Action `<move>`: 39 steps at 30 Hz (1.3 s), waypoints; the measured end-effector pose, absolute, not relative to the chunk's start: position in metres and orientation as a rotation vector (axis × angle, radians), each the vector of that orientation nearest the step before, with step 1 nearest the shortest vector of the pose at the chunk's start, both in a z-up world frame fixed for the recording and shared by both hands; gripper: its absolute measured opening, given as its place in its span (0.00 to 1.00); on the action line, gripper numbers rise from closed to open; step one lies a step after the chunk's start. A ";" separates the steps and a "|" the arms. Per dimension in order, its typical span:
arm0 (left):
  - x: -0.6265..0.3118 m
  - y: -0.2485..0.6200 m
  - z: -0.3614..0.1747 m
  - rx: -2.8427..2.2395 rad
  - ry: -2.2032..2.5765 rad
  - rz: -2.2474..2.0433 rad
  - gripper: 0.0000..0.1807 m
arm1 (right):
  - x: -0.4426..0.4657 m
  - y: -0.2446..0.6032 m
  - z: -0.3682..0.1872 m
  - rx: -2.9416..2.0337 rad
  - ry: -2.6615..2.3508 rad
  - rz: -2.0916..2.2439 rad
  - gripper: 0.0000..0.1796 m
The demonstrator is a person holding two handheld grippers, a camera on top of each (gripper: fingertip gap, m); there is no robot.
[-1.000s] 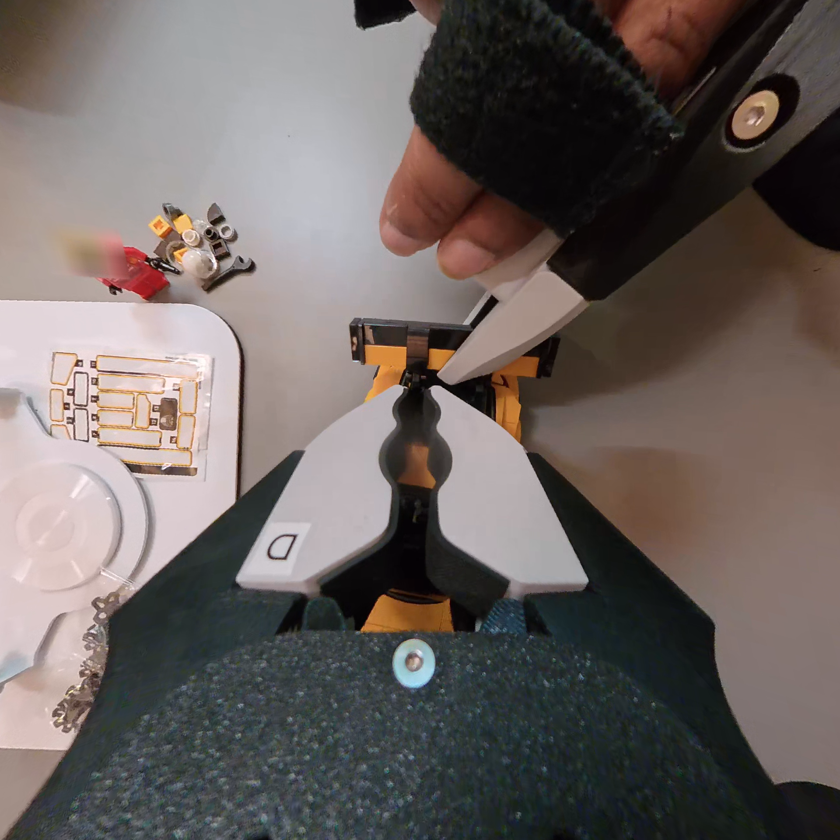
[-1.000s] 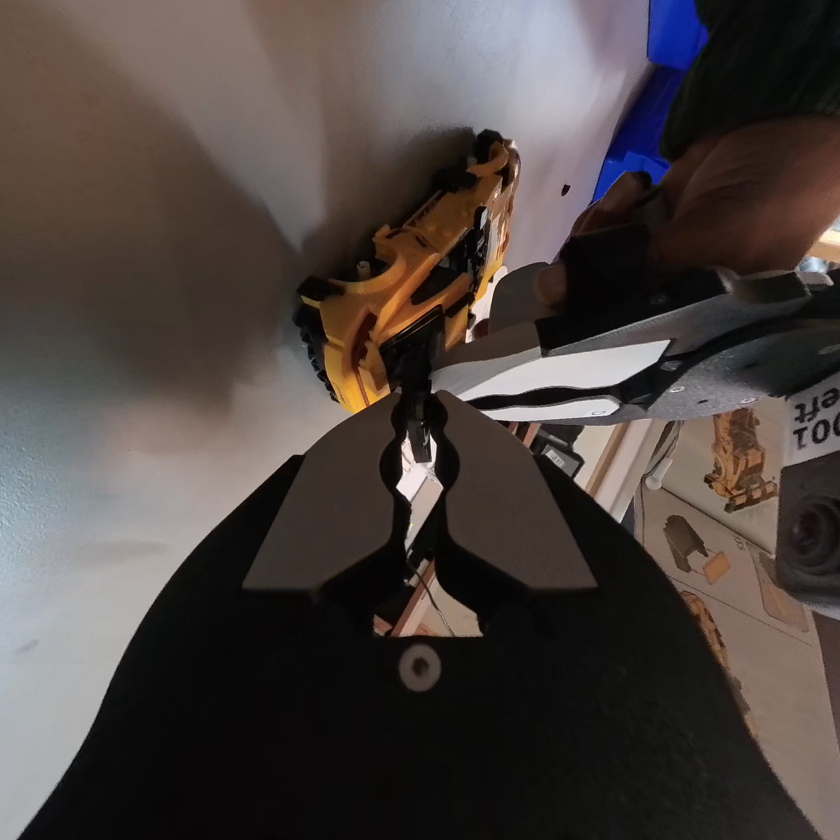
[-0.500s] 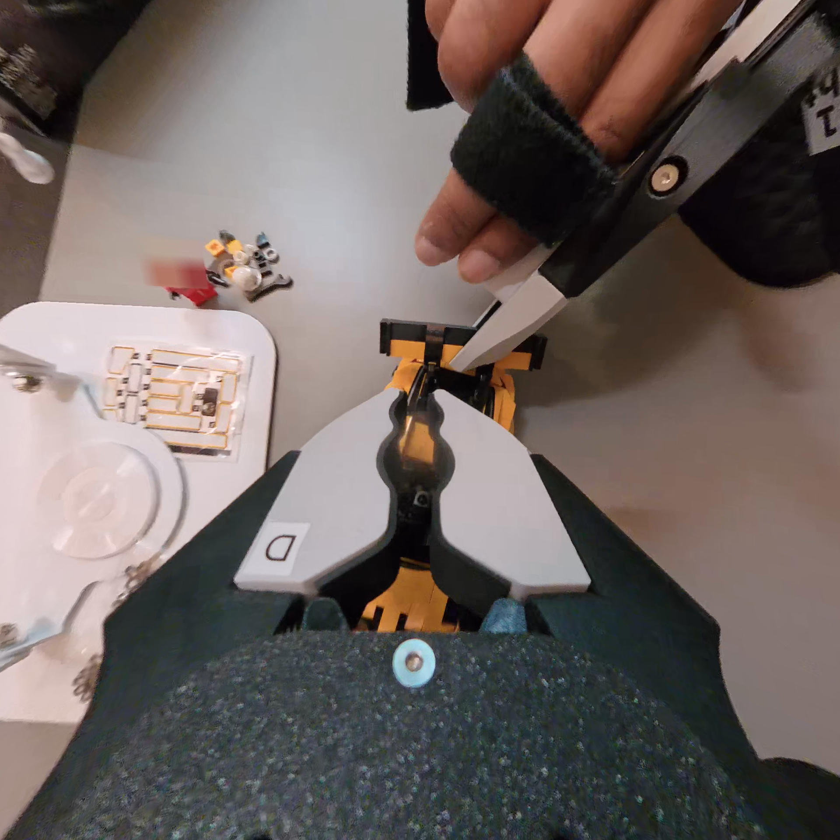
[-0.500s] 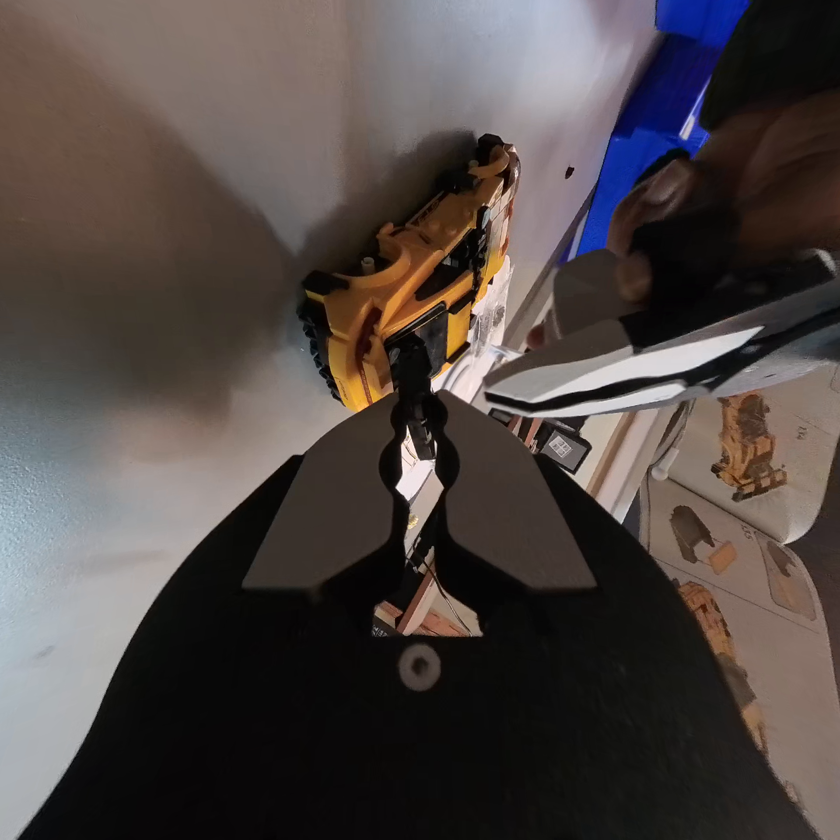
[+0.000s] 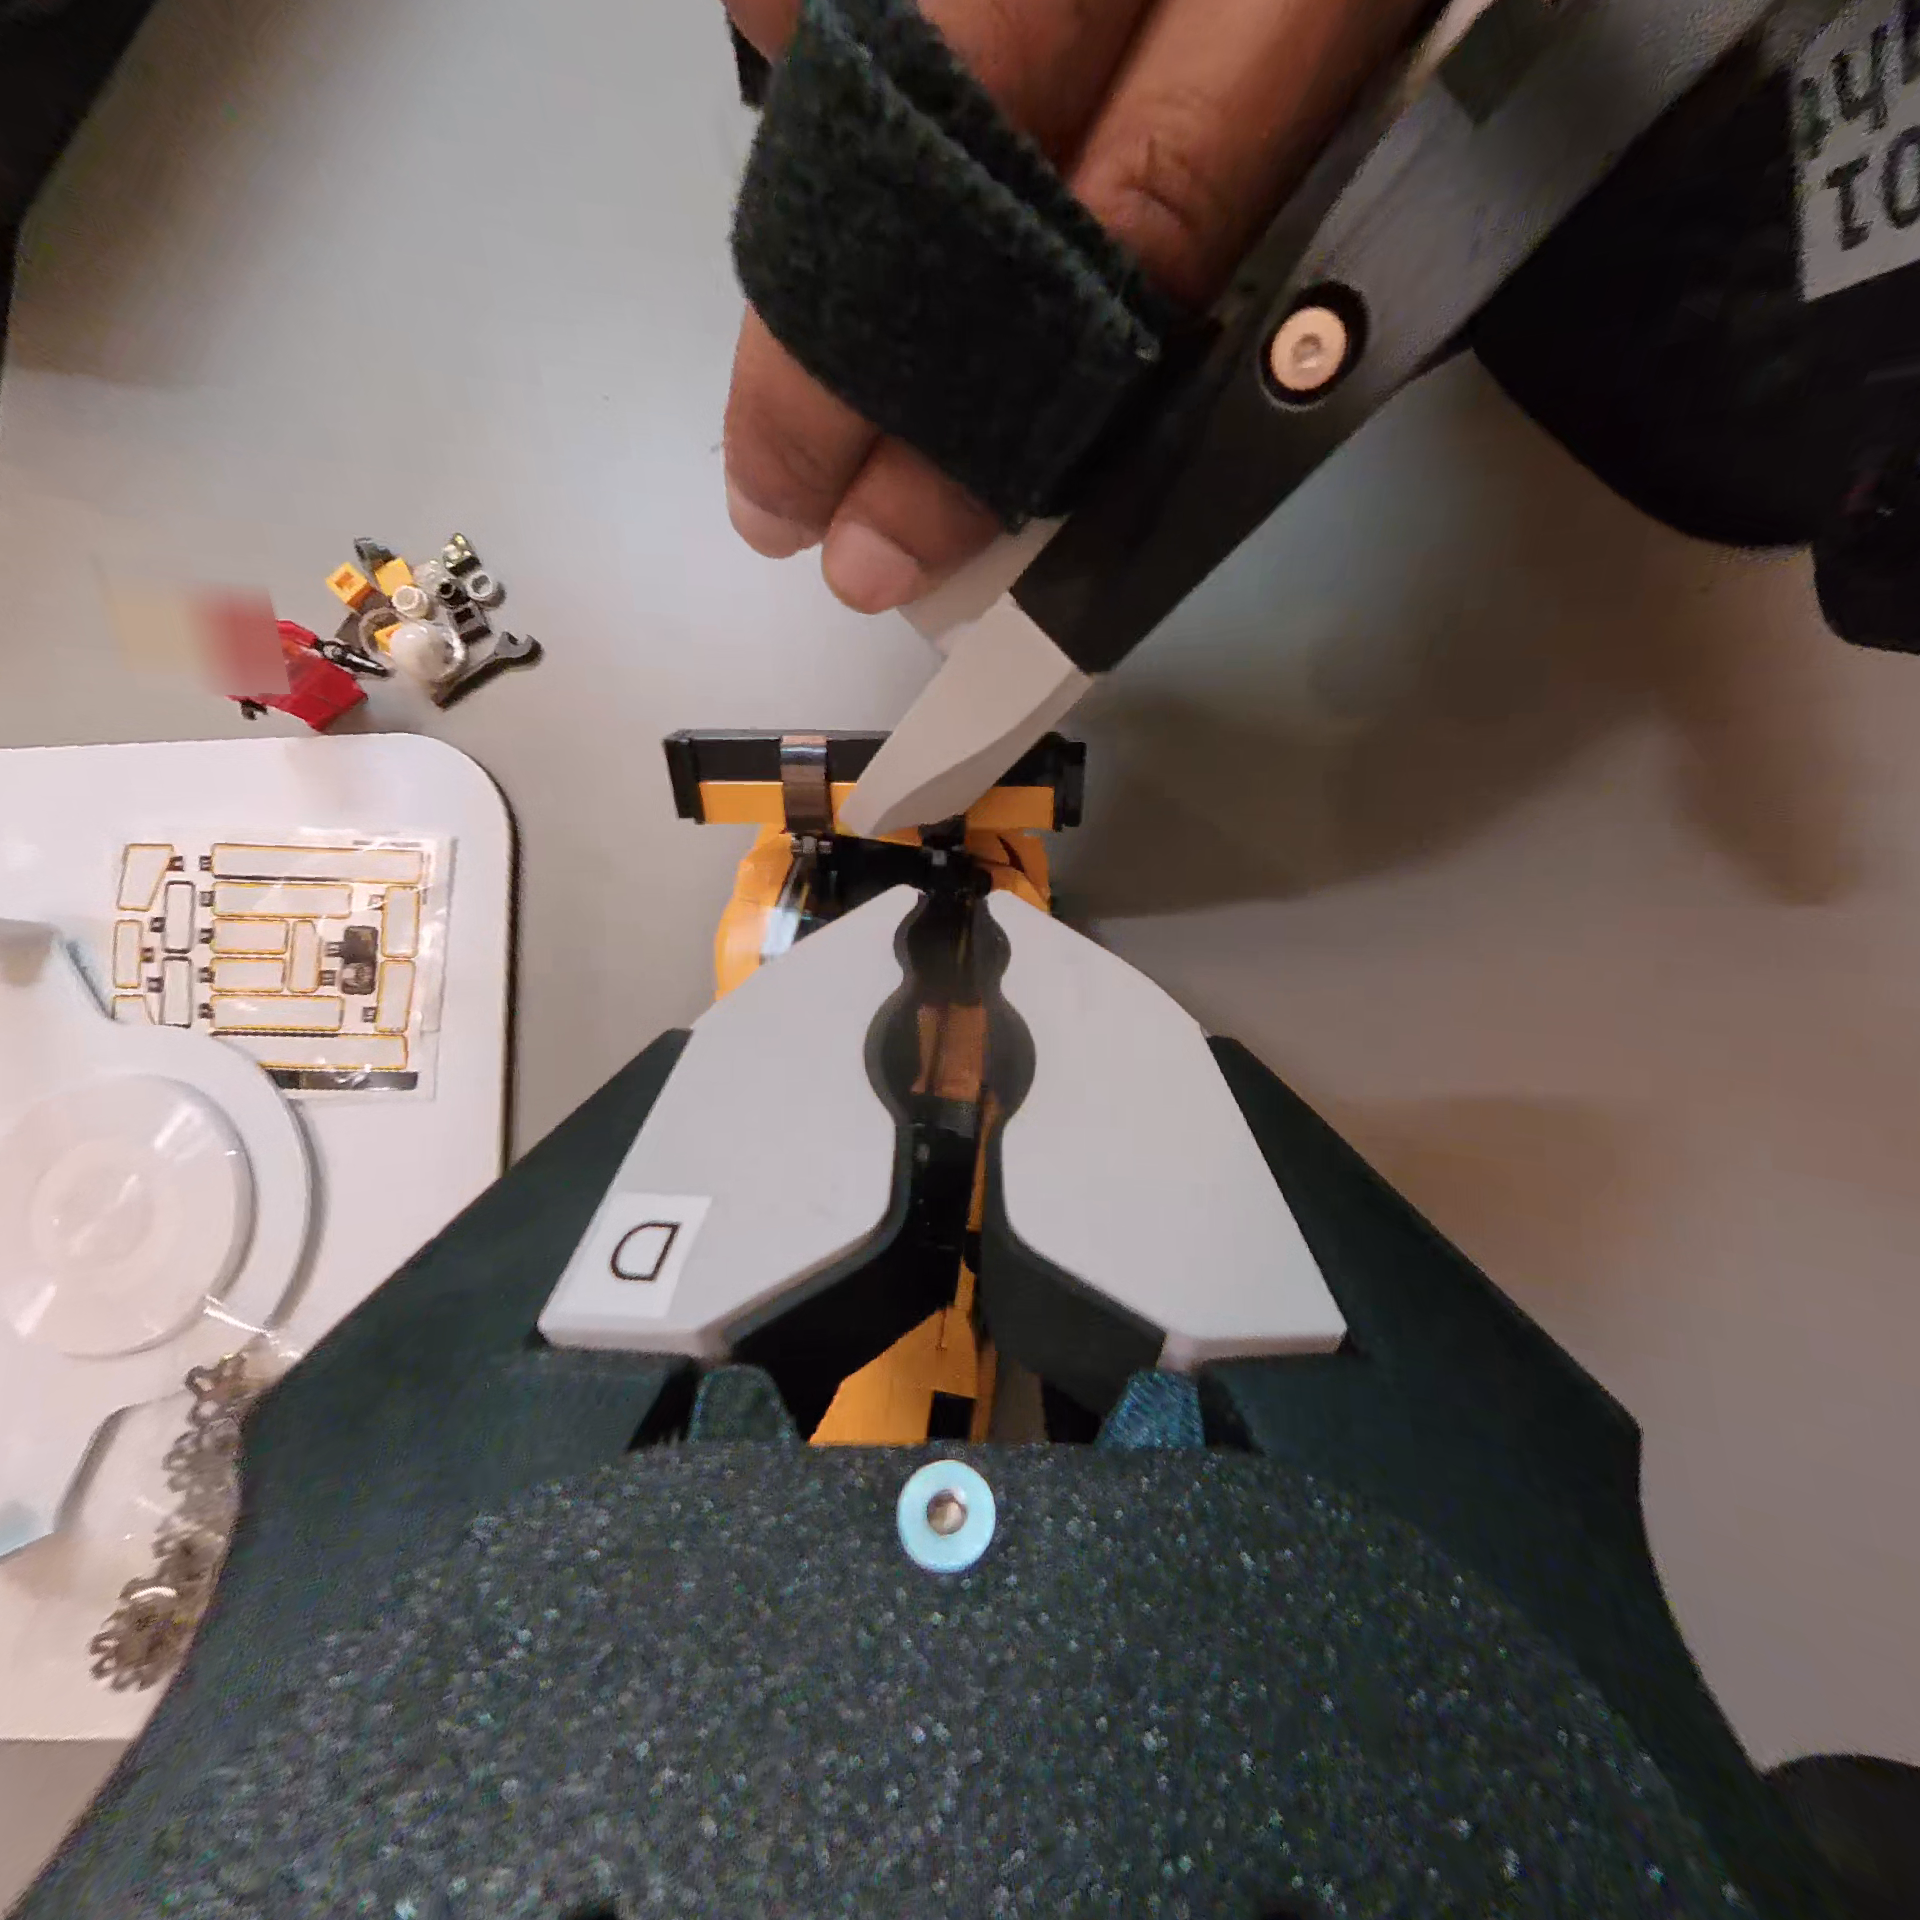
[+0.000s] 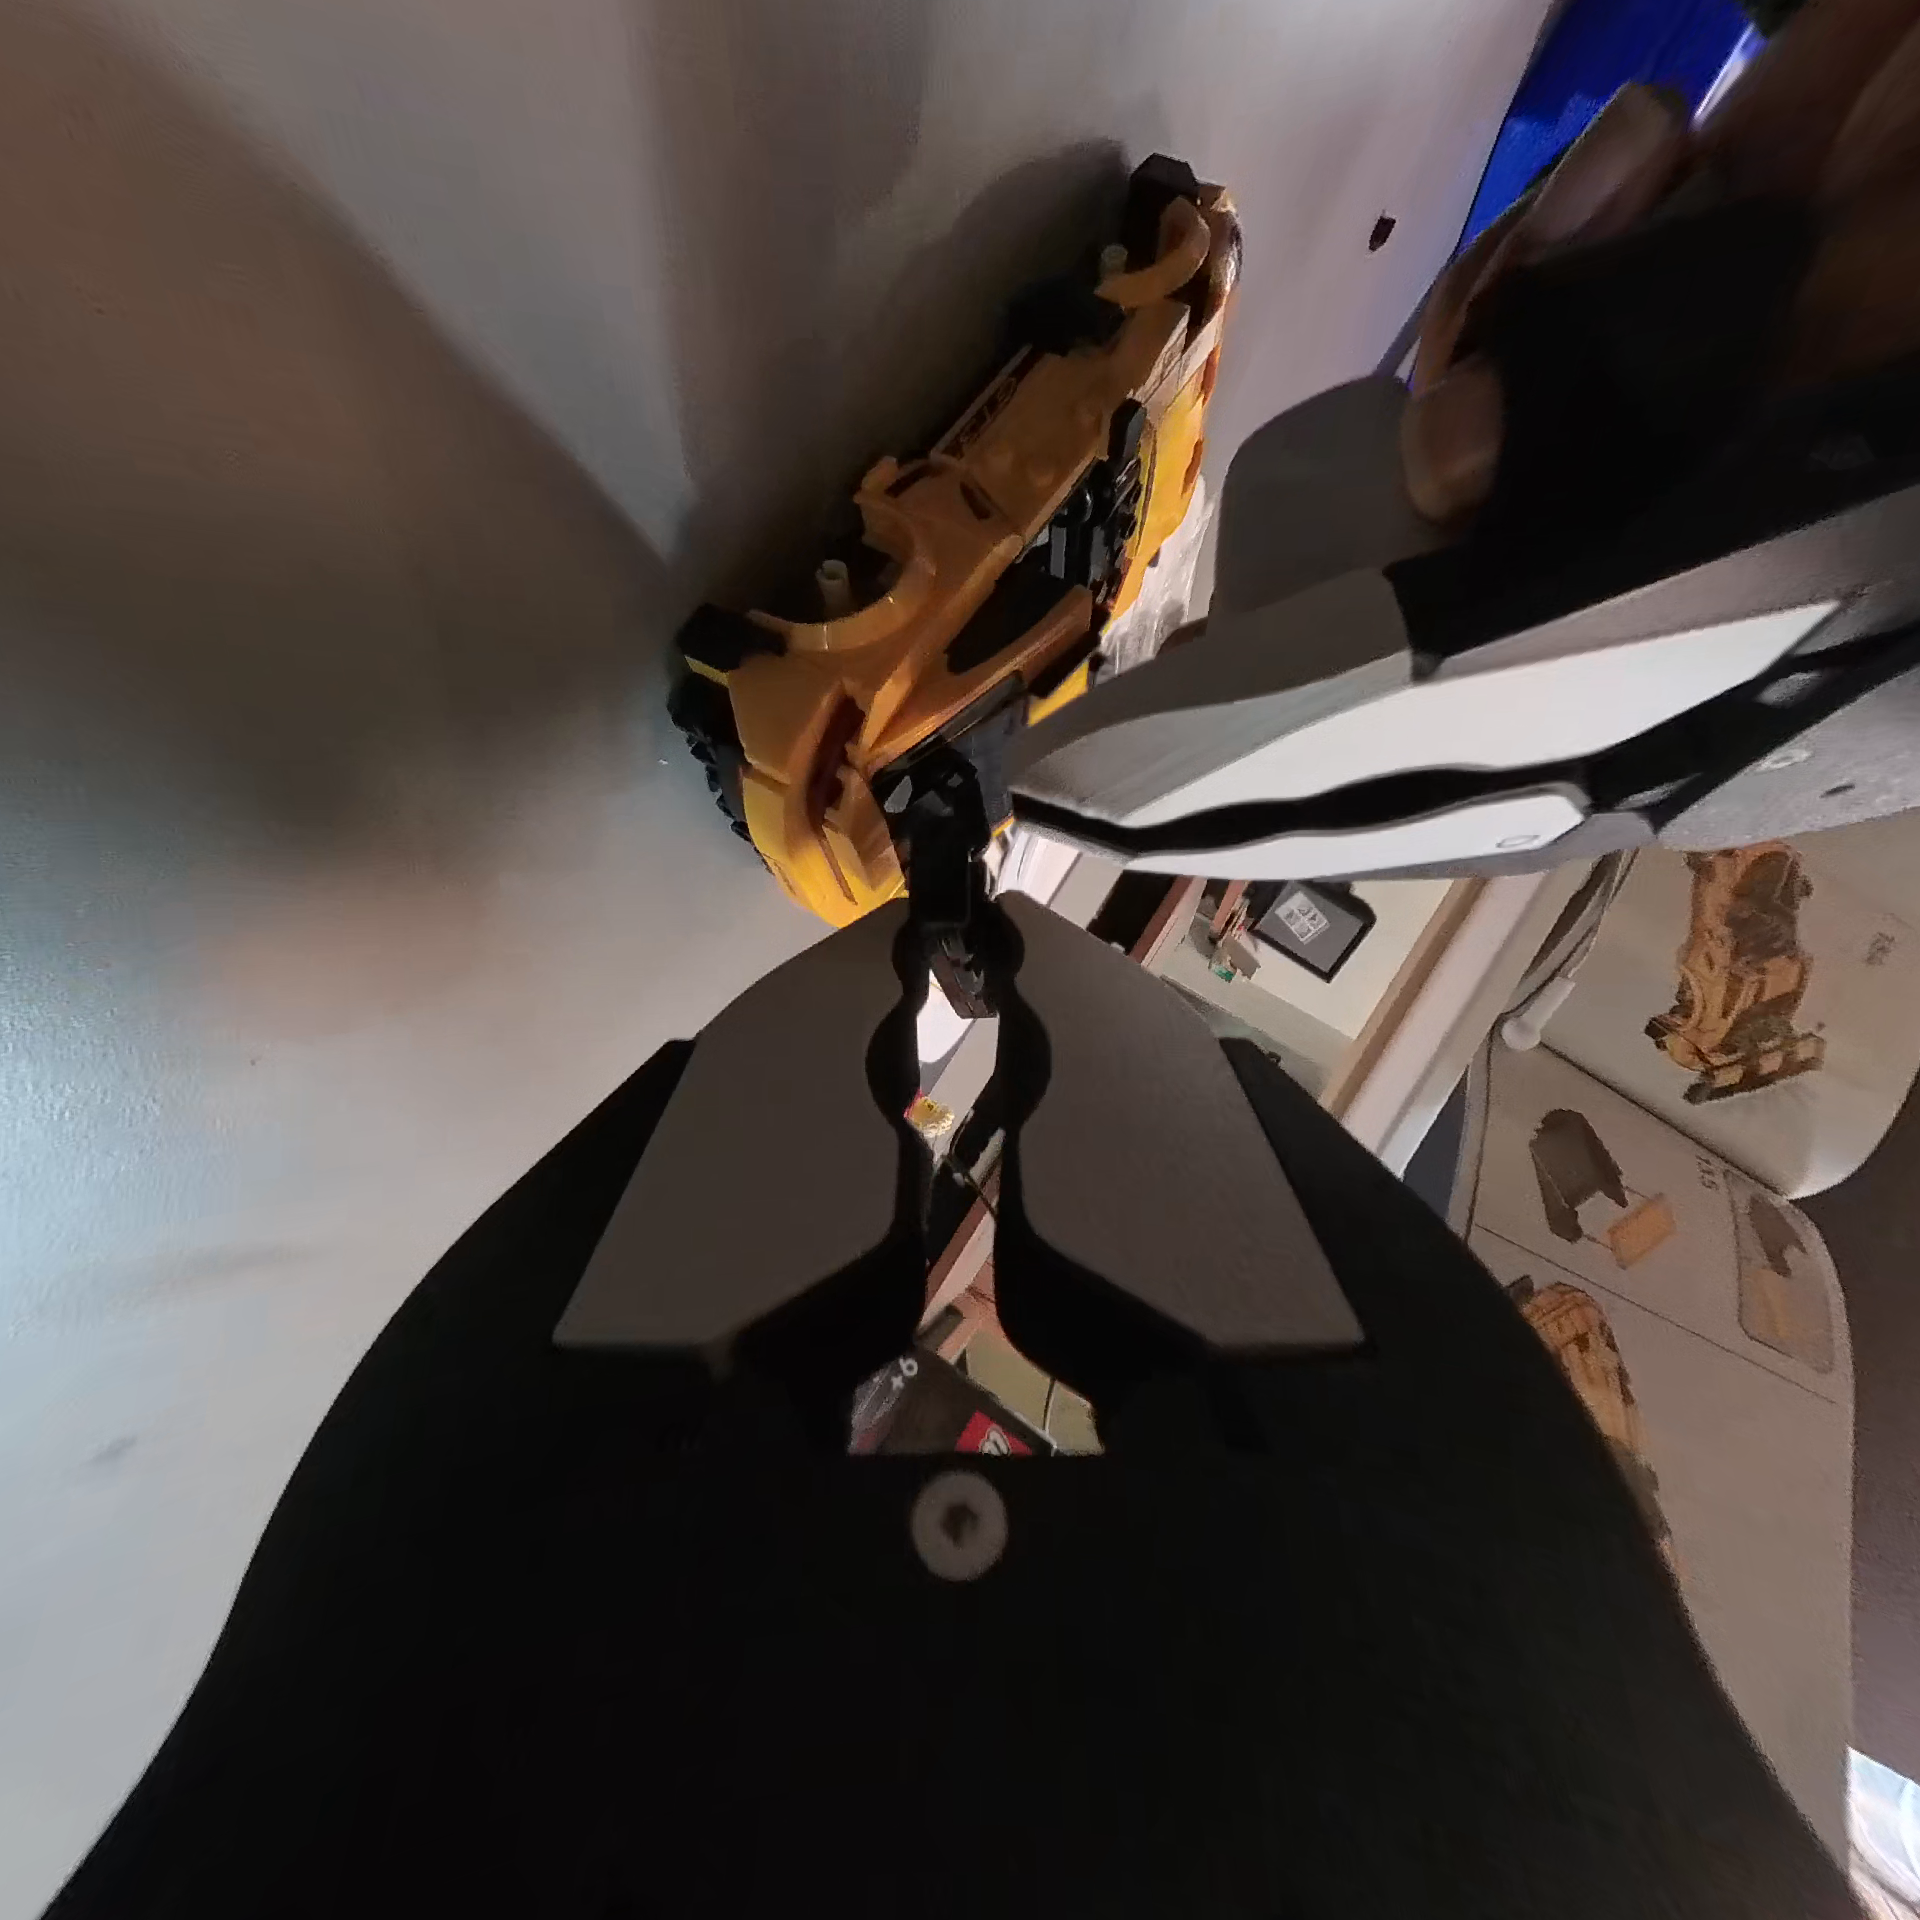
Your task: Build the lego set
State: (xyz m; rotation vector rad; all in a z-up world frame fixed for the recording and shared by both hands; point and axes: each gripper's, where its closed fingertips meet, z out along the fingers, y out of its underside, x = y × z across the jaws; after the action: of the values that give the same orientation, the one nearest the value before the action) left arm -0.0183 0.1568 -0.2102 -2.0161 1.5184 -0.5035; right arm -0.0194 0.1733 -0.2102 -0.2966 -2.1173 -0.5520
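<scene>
Lego vehicle: yellow and black, partly built, lying on the grey table; landmark for all entries below.
Left gripper: grey fingers drawn narrow, tips at the near black edge of the vehicle, yellow body visible through the gap between them; whether clamped on the model or only resting against it, cannot tell.
Right gripper: dark fingers pinched shut on a small black piece (slender, jointed), its far end touching the vehicle's lower corner.
Right gripper, seen from the left wrist view: white tips closed, pointing down onto the vehicle's black-and-yellow far end.
Hand: on the right gripper's handle, behind a black strap, above the vehicle.
Loose parts: small heap of yellow, grey, black and clear bits, left of and beyond the vehicle; red piece just beside the heap.
White tray: left of the vehicle, rounded corner nearest it.
Sticker sheet: on the tray, yellow-outlined shapes.
Instruction booklet: right of the vehicle in the right wrist view, open, pictures of a yellow machine.
</scene>
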 end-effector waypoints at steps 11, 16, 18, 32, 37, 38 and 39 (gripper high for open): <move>-0.015 0.161 -0.213 -1.987 1.564 -0.446 0.02 | -0.020 0.174 -0.210 -0.312 -2.127 -0.576 0.05; -0.016 0.160 -0.214 -1.949 1.564 -0.484 0.01 | -0.020 0.174 -0.211 -0.313 -2.138 -0.570 0.05; -0.015 0.160 -0.214 -1.938 1.528 -0.525 0.02 | -0.020 0.174 -0.211 -0.305 -2.147 -0.565 0.05; -0.020 0.158 -0.222 -1.908 1.516 -0.555 0.02 | -0.022 0.172 -0.211 -0.276 -2.188 -0.544 0.05; -0.021 0.157 -0.222 -1.861 1.491 -0.494 0.00 | -0.023 0.171 -0.211 -0.271 -2.202 -0.543 0.05; -0.021 0.157 -0.222 -1.867 1.484 -0.514 0.00 | -0.023 0.171 -0.211 -0.270 -2.203 -0.540 0.05; -0.020 0.155 -0.221 -1.878 1.478 -0.546 0.00 | -0.023 0.171 -0.211 -0.271 -2.203 -0.538 0.05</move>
State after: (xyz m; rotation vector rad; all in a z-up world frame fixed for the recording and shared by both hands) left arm -0.0203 0.1550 -0.2213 -1.8778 1.4781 -0.5456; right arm -0.0231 0.1710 -0.2113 -0.2711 -2.2029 -0.5377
